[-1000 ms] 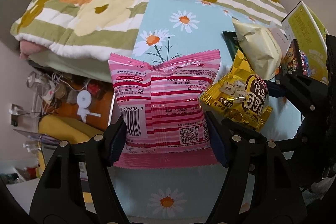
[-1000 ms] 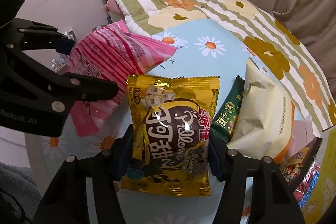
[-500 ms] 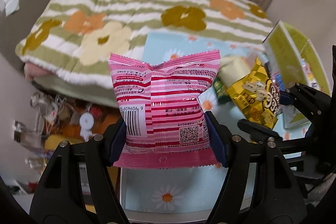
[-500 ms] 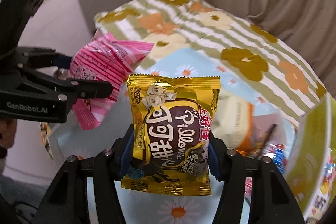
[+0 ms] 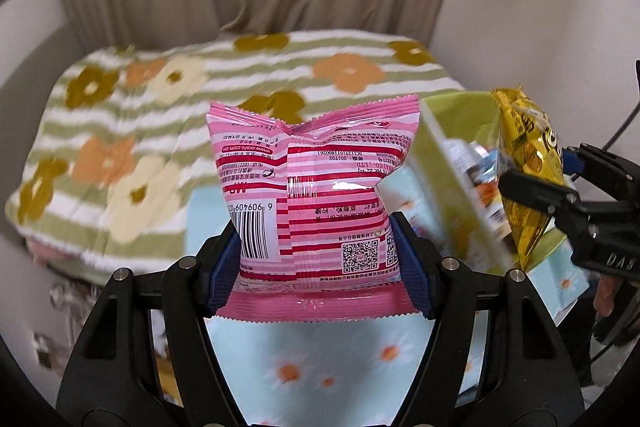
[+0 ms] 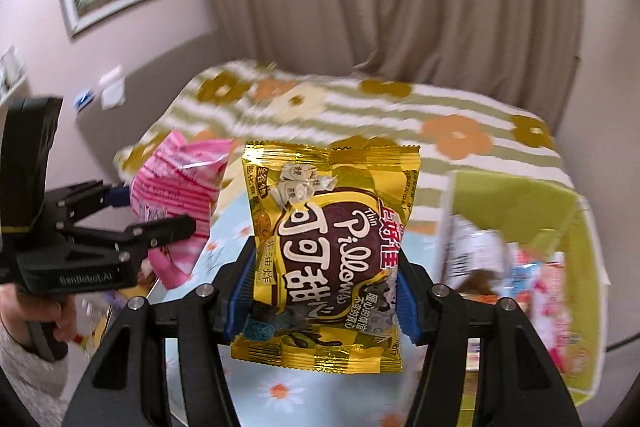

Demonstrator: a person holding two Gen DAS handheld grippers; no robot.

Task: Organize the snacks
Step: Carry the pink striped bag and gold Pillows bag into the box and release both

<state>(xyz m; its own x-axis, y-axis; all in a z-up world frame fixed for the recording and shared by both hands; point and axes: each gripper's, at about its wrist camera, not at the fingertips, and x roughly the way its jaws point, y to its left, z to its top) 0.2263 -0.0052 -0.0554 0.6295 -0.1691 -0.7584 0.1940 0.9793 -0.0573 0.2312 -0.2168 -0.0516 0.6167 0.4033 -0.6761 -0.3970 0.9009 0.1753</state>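
Holding pink snack bag (image 5: 316,211) pinched in left gripper (image 5: 318,263) jaws, we see it above daisy-print desk (image 5: 320,367). Right view: right gripper (image 6: 320,291) jaws pinch yellow snack bag (image 6: 326,251), lime box (image 6: 532,215) just right.

The left gripper (image 5: 318,267) is clamped on the lower part of a pink snack bag (image 5: 312,195), one blue pad pressing each side, and angled downward. The right gripper (image 6: 322,301) grips a yellow snack bag (image 6: 330,231) the same way, near its bottom edge, also tilted down. The two tools are held side by side, a little apart (each shows up at the edge of the other's view). A hand (image 6: 38,311) is wrapped around the left tool's handle, a pale knitted sleeve (image 6: 24,375) at its wrist.
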